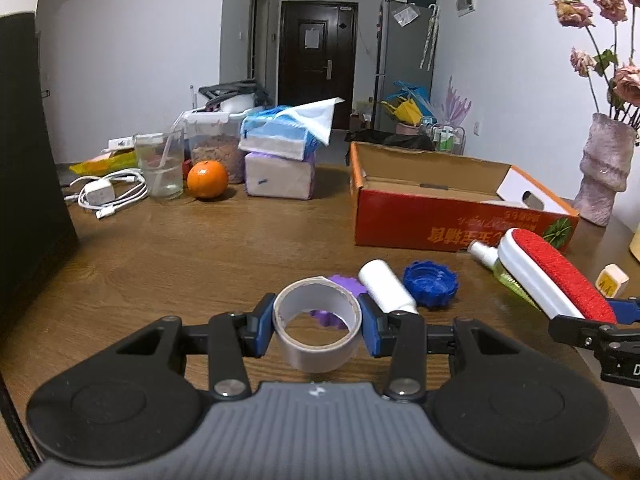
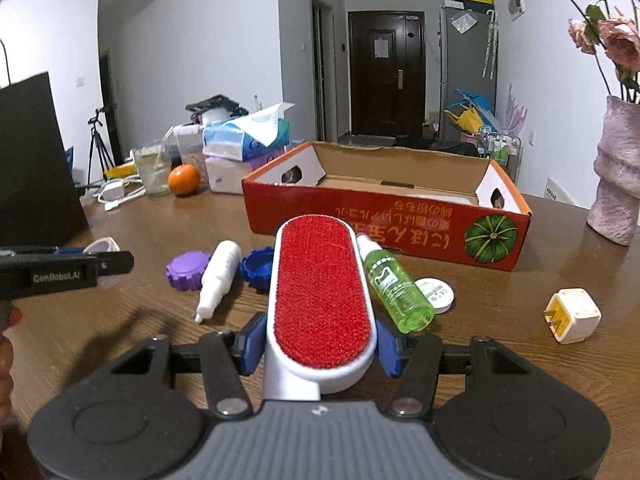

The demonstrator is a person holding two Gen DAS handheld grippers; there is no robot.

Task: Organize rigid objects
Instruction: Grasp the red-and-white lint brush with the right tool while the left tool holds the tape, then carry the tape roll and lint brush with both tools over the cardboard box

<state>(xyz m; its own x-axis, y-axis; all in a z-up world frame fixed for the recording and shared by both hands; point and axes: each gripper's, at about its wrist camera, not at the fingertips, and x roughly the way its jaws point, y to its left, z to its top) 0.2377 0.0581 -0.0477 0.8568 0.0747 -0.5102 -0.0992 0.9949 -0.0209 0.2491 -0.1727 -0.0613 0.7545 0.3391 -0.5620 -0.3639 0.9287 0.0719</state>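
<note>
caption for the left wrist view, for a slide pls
Left claw grips a tape roll above the wooden table, with bottle caps and the open red cardboard box ahead.

Home, living/dining rm w/ entry hall. Wood table [image 1: 200,248] w/ tissue packs [image 1: 280,160], orange [image 1: 207,179], charger [image 1: 108,194], vase [image 1: 606,168] of dried roses. Behind: dark front door [image 1: 316,64], fridge [image 1: 404,60], tripod [image 2: 98,148] in the corner.
</note>
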